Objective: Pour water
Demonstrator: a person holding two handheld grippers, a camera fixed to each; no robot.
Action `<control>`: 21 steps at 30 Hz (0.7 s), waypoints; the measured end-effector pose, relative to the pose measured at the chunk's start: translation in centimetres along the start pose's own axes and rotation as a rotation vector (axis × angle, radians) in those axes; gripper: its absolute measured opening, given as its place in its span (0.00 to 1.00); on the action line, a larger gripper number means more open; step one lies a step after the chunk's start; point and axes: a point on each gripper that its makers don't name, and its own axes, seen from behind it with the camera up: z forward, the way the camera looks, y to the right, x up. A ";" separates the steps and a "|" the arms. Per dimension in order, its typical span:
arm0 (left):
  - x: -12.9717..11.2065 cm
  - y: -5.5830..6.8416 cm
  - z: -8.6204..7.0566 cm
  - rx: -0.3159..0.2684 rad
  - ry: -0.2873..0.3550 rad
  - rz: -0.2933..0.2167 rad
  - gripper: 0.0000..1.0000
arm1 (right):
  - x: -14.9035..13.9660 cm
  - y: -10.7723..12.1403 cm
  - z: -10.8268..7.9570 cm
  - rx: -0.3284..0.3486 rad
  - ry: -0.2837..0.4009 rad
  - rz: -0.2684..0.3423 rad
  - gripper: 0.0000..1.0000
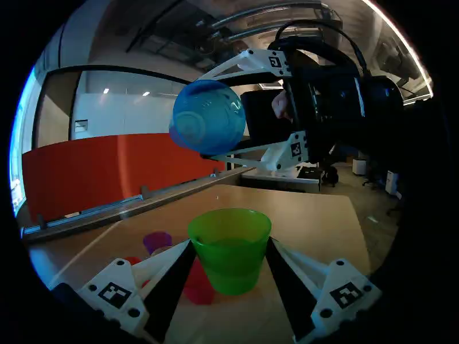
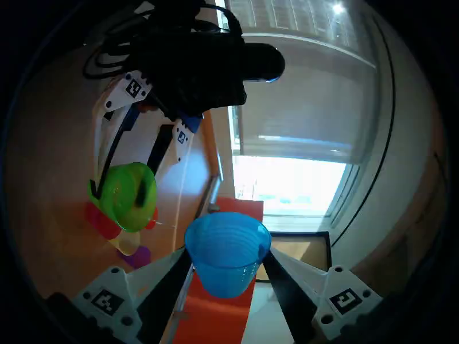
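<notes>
Blue cup (image 1: 207, 117), base in left gripper view, mouth in right gripper view

Near and centre in the left gripper view, the lower cup (image 1: 230, 252) is standing upright between the jaws of the left gripper (image 1: 230, 243). Straight above it the upper cup (image 1: 207, 117) is hanging tipped on its side, with the right gripper (image 1: 213, 117) reaching in from the far right and clasping it. Small cups (image 1: 157, 241) are sitting on the counter (image 1: 310, 223), just behind and left of the lower cup. A partition (image 1: 103, 166) is running along the counter's far left edge. In the right gripper view, the small cups (image 2: 127, 243) are bunching close beside the lower cup (image 2: 123, 198).
</notes>
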 end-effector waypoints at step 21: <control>-0.1 0.1 0.0 0.002 -0.001 0.002 0.83 | -0.3 0.1 0.1 -0.006 0.003 0.010 0.88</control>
